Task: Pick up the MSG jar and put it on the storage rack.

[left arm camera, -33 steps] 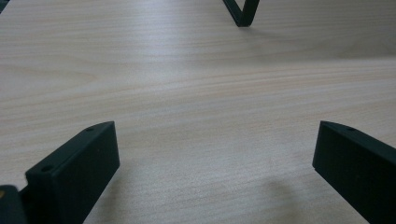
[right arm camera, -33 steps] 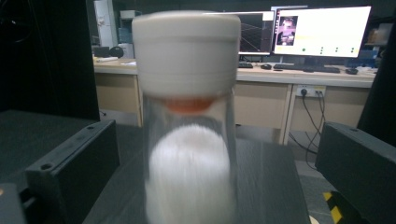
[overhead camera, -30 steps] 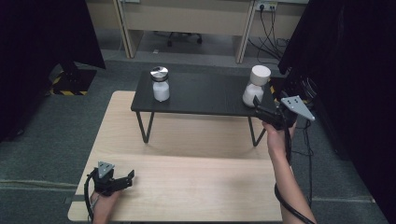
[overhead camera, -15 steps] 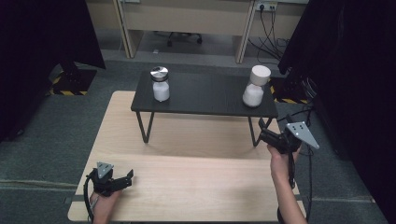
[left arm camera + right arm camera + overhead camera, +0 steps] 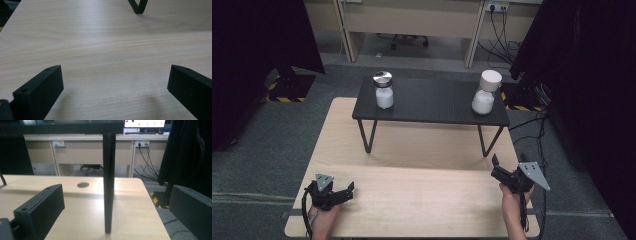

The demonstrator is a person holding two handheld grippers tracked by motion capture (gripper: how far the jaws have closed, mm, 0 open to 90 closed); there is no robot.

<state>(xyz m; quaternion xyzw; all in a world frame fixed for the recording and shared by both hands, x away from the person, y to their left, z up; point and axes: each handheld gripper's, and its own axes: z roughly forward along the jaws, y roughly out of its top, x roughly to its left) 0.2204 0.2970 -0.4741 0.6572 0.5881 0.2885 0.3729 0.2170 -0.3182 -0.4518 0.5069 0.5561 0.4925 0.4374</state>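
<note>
My left gripper (image 5: 343,192) sits low on the wooden table (image 5: 412,200), well in front of the small black stand (image 5: 432,102) and off toward its left end. Its jaws are spread wide with nothing between them; in the left gripper view I see only bare pale wood there, with a foot of the stand's leg (image 5: 138,7) farther off.

On top of the stand, near its left end, stands the jar with the silver lid (image 5: 383,90), upright. Near the stand's right end stands the jar with the white lid (image 5: 485,93), which looks slightly tilted. Both jars are well apart from each other and from either of my grippers.

My right gripper (image 5: 498,168) is in front of the stand's right end, just past its right leg (image 5: 486,141) and raised a little above the wood. Its jaws are also spread wide and hold nothing. In the right gripper view that black leg (image 5: 109,182) rises between them, farther off and untouched.
</note>
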